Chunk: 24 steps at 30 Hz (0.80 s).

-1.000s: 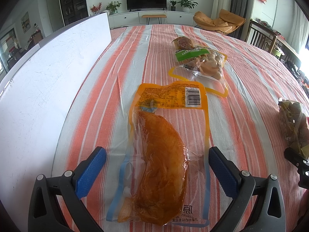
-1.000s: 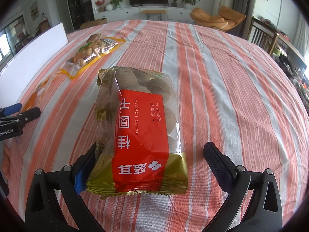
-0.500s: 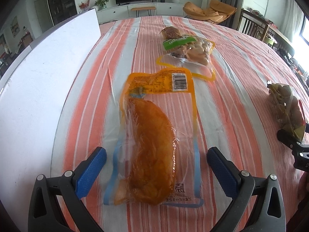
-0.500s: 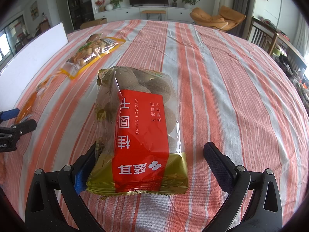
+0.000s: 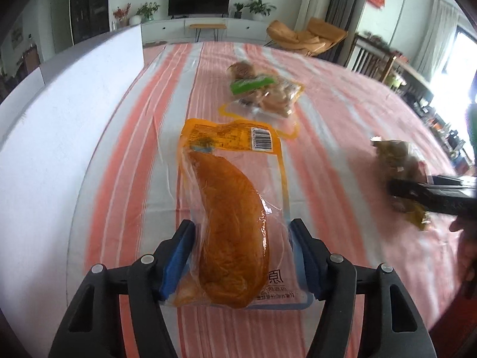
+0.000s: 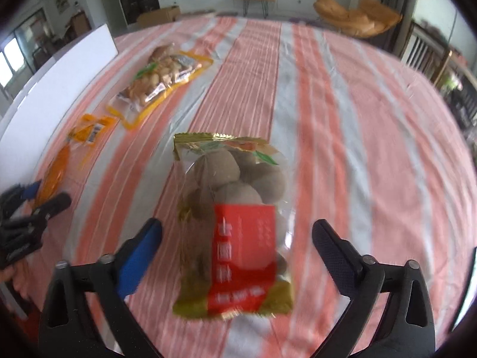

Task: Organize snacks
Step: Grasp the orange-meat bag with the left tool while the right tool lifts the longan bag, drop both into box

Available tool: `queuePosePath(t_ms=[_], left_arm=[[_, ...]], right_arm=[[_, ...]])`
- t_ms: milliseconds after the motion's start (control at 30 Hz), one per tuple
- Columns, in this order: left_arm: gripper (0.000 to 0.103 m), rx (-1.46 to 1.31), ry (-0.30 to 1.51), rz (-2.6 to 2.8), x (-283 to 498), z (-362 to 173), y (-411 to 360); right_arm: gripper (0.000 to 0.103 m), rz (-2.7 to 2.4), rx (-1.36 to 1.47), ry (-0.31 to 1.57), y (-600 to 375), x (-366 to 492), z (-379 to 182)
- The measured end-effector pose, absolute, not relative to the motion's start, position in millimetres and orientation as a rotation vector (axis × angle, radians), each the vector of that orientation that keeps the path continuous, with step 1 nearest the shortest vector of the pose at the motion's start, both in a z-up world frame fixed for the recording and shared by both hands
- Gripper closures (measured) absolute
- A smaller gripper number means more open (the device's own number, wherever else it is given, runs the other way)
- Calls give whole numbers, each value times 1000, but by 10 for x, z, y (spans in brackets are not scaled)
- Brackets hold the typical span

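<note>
Orange chicken pouch (image 5: 235, 223) is sitting pinched between left gripper (image 5: 241, 256) pads. Right gripper (image 6: 237, 253) is gaping wide, straddling the longan bag (image 6: 235, 226) without touching it.

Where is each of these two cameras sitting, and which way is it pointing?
Left wrist view: sits on the left gripper, looking forward along its jaws, which are closed against the sides of the orange meat packet; the right gripper and a bit of hand show at the right edge.
Right wrist view: sits on the right gripper, looking over the longan bag between open jaws; the left gripper shows at the left.
Shared: the striped tablecloth, the mixed snack pack, both packets, the white board.
</note>
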<state>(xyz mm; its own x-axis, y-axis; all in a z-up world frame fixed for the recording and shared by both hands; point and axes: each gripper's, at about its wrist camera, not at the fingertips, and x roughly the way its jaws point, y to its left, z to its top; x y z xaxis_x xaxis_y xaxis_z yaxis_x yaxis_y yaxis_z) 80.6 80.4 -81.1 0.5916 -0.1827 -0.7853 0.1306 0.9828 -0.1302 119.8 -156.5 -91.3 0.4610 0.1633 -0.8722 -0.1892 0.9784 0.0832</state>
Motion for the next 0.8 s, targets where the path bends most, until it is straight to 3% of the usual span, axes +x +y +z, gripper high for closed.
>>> queuePosePath(t_ms=[133,300,467,600,633,700,767,800], left_arm=[[39,-102,855,-215,660,-514,860],[39,-243,766,-246,553,30,1215],[38,-251,659,-60,328,548,2046],[35,-216,687,182,162,609,2745],[30,-208,703,251,140,578,2874],[18,-199,725,415,80,482,3140],[12,-211,738,521,-23,378,3387],[11,-220,739,543,-57,345,3444]], right_arm=[[41,225,118,1076,-1672,1143,-793],[41,290,138,966,-1447,968,-263],[40,484,123,842,-636,958,449],[40,692,117,804,338,970,810],[40,746,123,802,595,961,859],[34,839,125,798,1057,937,888],[9,922,143,821,1439,949,811],[8,939,155,841,1519,955,760]])
